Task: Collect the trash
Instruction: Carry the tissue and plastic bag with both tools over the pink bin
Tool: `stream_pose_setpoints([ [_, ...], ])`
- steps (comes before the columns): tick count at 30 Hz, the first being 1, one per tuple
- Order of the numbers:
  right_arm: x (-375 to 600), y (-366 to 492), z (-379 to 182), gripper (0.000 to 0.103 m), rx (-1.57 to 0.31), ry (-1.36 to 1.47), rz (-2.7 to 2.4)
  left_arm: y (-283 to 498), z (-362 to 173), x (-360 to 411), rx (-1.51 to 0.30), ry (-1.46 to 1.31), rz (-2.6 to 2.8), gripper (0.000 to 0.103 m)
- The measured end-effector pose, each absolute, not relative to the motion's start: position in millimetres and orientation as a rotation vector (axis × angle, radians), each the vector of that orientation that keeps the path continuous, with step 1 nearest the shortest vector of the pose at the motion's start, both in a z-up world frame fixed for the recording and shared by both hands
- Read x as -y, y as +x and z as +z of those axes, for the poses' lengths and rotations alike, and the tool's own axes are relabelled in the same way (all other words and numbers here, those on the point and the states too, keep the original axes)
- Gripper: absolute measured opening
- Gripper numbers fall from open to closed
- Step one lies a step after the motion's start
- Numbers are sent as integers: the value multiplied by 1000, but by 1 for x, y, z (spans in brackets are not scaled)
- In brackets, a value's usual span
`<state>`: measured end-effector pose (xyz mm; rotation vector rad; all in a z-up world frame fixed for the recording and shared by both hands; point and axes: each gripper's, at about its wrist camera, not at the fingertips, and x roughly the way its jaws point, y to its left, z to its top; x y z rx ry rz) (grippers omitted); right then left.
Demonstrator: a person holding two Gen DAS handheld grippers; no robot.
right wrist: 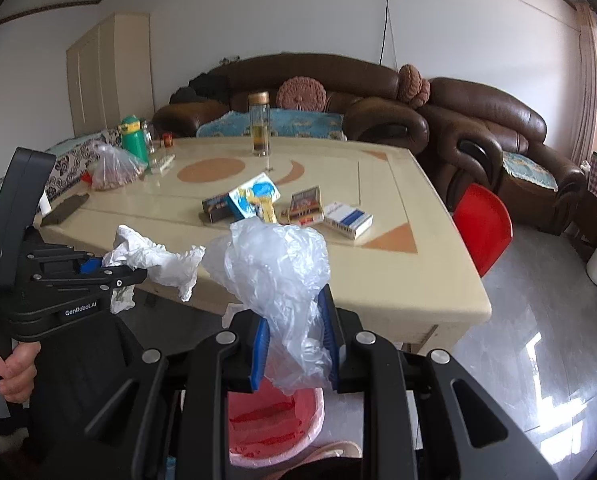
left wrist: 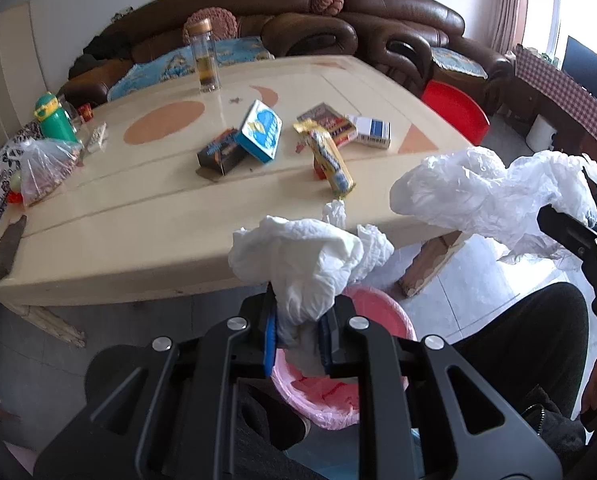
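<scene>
**Both grippers hold trash above the bin**

While the left gripper [left wrist: 297,338] pinches a crumpled white tissue [left wrist: 306,256] between its blue pads, the right gripper [right wrist: 296,350] is clamped on a clear plastic bag [right wrist: 274,264]. Both sets of jaws are closed on their loads, w/ material bulging out above the fingertips.

Directly below both grippers sits a pink bin [right wrist: 274,420] lined w/ a pink bag, on the floor just in front of the table [left wrist: 138,208]. In the left wrist view the bin [left wrist: 326,392] shows partly behind the fingers. The tissue and the plastic bag hang over it, not inside.

More items lie on the table, approx. mid-top: a dark box [left wrist: 220,154] touching a blue box [left wrist: 260,130], a yellow wrapper [left wrist: 330,156] lying lengthwise toward the near edge, a red-patterned packet [left wrist: 330,122], and a white-and-blue cigarette pack [left wrist: 372,130] just beside it. A small scrap of white paper [left wrist: 335,212] sits at the near table edge.

Farther back: a glass bottle [left wrist: 206,58] w/ gold cap, upright. On the left side, a green bottle [left wrist: 54,118] and a tied clear bag of food [left wrist: 44,168]. A brown sofa [left wrist: 298,20] runs behind the table; a red stool [left wrist: 456,110] stands at the right corner.
</scene>
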<state>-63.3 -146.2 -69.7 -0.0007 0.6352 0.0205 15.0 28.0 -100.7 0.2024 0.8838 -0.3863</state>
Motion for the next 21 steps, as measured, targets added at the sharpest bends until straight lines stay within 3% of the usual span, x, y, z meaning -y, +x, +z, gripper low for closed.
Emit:
stream_pose_setpoints([
  [21,150,-43,-148,23,-871,21,68,24,-183,-7,-1068,294,-426,17],
])
